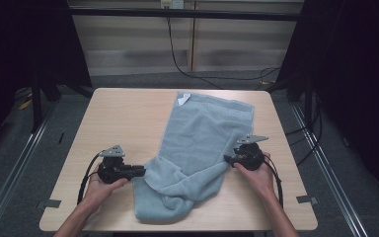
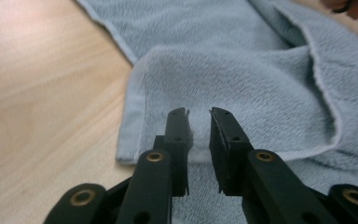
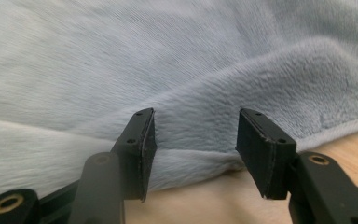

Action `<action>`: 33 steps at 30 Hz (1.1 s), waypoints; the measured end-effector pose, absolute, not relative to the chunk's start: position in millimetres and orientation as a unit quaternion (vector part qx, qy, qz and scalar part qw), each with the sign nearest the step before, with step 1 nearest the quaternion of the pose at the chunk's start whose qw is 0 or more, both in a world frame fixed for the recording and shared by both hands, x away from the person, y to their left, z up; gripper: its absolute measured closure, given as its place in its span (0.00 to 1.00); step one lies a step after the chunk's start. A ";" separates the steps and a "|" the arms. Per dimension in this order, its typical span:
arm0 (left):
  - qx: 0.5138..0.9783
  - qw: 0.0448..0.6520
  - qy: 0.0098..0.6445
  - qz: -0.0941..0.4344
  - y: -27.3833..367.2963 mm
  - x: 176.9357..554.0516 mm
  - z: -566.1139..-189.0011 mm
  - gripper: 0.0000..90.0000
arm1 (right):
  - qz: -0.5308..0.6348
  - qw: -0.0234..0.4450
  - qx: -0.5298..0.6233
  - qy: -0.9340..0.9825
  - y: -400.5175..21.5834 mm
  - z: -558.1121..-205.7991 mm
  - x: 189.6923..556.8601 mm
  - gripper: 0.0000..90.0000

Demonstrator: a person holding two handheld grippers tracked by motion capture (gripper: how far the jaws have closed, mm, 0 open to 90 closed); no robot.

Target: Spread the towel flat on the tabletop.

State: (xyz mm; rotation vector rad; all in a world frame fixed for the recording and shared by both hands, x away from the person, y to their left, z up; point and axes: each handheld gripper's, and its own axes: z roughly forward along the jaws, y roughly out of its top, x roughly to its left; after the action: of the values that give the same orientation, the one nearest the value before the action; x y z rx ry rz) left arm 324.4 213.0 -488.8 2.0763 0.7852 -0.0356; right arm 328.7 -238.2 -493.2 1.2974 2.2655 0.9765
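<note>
- The pale blue towel (image 1: 202,148) lies rumpled on the bench (image 1: 118,118).
- Left gripper (image 2: 199,116): fingers slightly apart over the towel's folded corner.
- Right gripper (image 3: 196,135): fingers apart at the towel's edge.

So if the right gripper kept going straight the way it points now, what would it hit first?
Most likely the towel: the right gripper has its jaws apart, aimed at the raised fold at the edge just ahead. Nothing else lies between, though the exact gap is hard to judge.
</note>
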 end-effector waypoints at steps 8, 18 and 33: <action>0.855 0.417 0.308 0.002 204.0 322.9 -500.6 0.89 | 0.422 0.132 0.373 0.816 -178.8 -456.1 296.2 0.51; 0.831 0.454 0.323 0.011 216.3 324.3 -492.8 0.88 | 0.422 0.050 0.295 0.856 -86.0 -468.3 300.1 0.49; 0.804 0.466 0.368 0.037 233.9 328.5 -493.3 0.72 | 0.364 0.065 0.279 0.886 -46.8 -489.6 310.5 0.57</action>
State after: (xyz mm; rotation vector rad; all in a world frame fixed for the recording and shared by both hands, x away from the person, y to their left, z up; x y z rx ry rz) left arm 328.5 233.9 -493.3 1.9726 0.9026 0.0903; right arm 310.5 -46.8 -489.6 0.8422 2.6743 1.0987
